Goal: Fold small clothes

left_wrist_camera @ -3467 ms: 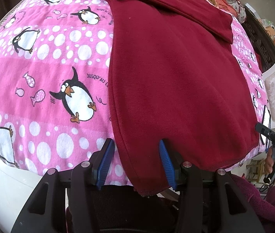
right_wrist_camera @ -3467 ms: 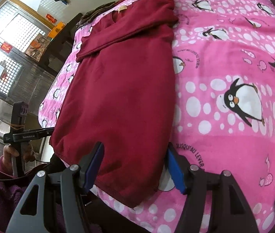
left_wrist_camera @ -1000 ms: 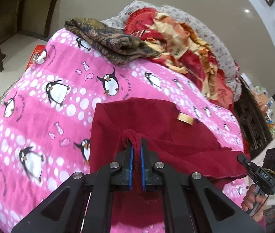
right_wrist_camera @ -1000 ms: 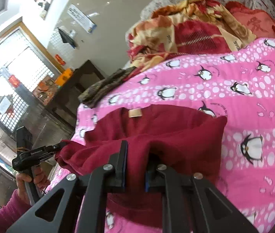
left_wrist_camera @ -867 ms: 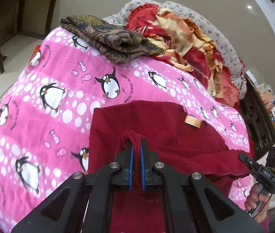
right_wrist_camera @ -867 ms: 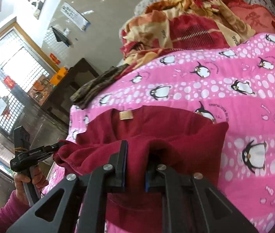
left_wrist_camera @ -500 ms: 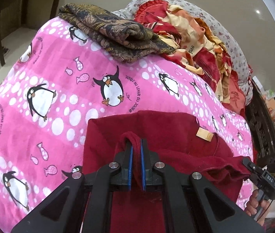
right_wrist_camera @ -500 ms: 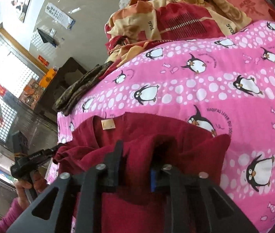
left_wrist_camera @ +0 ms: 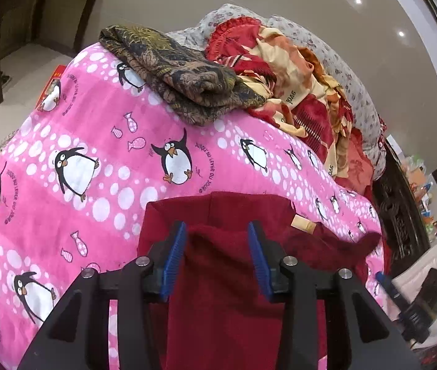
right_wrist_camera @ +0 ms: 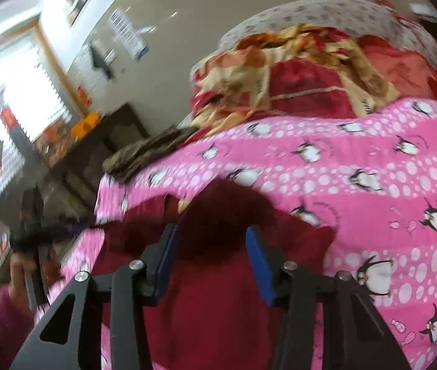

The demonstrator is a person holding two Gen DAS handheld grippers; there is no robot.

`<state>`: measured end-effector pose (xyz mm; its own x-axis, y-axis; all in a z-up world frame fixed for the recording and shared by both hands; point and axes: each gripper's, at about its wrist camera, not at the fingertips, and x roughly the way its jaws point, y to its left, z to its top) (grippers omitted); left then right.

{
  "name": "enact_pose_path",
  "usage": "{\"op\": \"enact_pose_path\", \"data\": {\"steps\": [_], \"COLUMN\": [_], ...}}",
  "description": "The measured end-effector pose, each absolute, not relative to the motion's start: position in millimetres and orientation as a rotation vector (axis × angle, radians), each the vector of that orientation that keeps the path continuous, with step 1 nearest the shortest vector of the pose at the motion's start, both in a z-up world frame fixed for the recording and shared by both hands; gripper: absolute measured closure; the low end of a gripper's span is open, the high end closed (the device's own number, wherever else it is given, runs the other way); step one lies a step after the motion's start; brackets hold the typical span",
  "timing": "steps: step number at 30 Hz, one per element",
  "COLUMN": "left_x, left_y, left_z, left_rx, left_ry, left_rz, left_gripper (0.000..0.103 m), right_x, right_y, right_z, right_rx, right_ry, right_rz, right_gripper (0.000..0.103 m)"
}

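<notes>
Maroon garment [left_wrist_camera: 218,293] lies on the bed, on the pink penguin blanket [left_wrist_camera: 73,141], doubled over so its lower hem sits just short of the collar end, where a tan label [left_wrist_camera: 302,224] shows. We judge the fold was laid this way to halve the length and keep the collar edge as the guide line.

Our left gripper [left_wrist_camera: 217,257] is letting go: its jaws are opening, the blue pads stand clear on either side of a raised hump of cloth, and nothing is pinched. Our right gripper [right_wrist_camera: 210,260] is opening too, with the same fabric between its pads but not pressed; that view is blurred.

The garment's long axis runs from us toward the collar, pointing up the bed at the heaped red and cream bedding [left_wrist_camera: 295,71] and the folded brown cloth [left_wrist_camera: 184,77]. Its right corner still droops over the bed's edge, so we would expect some smoothing there.
</notes>
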<state>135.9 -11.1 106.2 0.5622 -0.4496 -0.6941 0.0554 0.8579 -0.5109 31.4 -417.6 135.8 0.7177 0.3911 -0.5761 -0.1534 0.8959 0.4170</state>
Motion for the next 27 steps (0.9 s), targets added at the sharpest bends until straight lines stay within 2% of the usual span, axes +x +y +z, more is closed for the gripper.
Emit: {"op": "enact_pose_path", "data": {"steps": [5,12,15,18,22,27], "left_x": [137,168,161,140,97,40], "left_y": [-29,-43,-35,-25,-5,4], "left_z": [100,50,51,66,79,71], "left_rx": [-0.386,-0.309,-0.339,-0.344,-0.346,-0.315], "left_ry": [0.946,1.079,1.074,1.045,1.013,1.019], "left_rz": [-0.298,-0.198,-0.223,-0.272,-0.339,-0.433], "left_gripper": [0.083,0.083,0.083,0.083,0.083,0.083], "right_x": [64,131,141,116,49,-20], "right_y": [-380,-407,-414,-412,-416,-422], "right_z": [119,88,75,93,115,106], "right_rx": [0.168,0.321,0.339,0.305,0.281,0.241], "right_ry": [0.797,0.849,0.891,0.853,0.807,0.85], "right_rz": [0.261,0.064,0.066,0.099,0.169,0.194], "right_gripper": [0.055,0.056,0.056,0.054,0.041,0.041]}}
